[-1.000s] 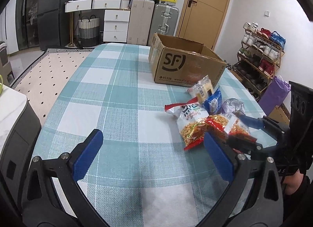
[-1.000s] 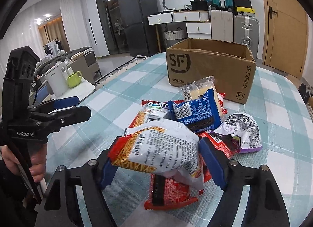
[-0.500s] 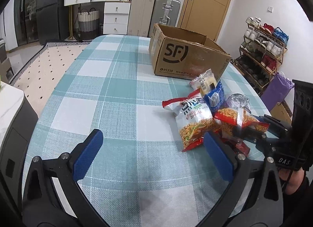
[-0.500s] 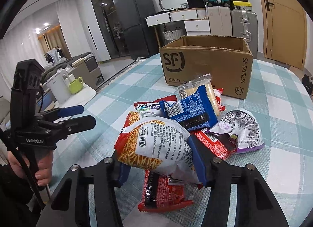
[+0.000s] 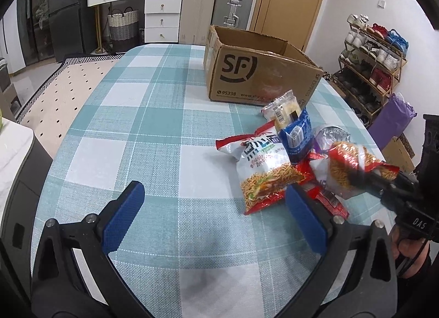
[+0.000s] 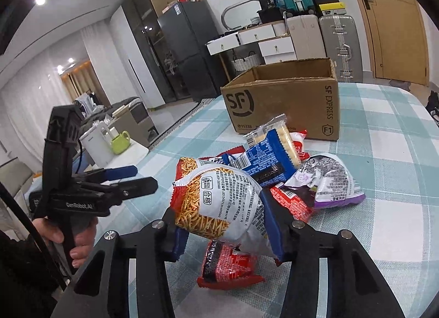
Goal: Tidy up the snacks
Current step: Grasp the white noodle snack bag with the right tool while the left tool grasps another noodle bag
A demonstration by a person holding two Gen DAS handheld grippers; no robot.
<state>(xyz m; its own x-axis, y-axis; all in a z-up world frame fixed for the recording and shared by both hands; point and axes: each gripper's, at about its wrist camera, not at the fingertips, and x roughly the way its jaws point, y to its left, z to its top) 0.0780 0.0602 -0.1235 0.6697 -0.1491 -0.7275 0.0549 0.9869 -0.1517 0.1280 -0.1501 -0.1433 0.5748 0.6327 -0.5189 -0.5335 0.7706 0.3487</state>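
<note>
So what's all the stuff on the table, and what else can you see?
Cardboard box: one, brown, open, far end of the table.
Noodle snack bag: one, red and white, lifted, in the right gripper.
Second noodle snack bag: one, red and white, lying flat on the table.
Blue packet: one, on the pile.
Cracker packet: one, clear, nearest the box.
Purple bag: one, silver and purple, right of the pile.
Tablecloth: one, teal and white checks.
Left gripper: black, blue pads, open, holding nothing.
Right gripper: black, blue pads, shut on the noodle snack bag.
</note>
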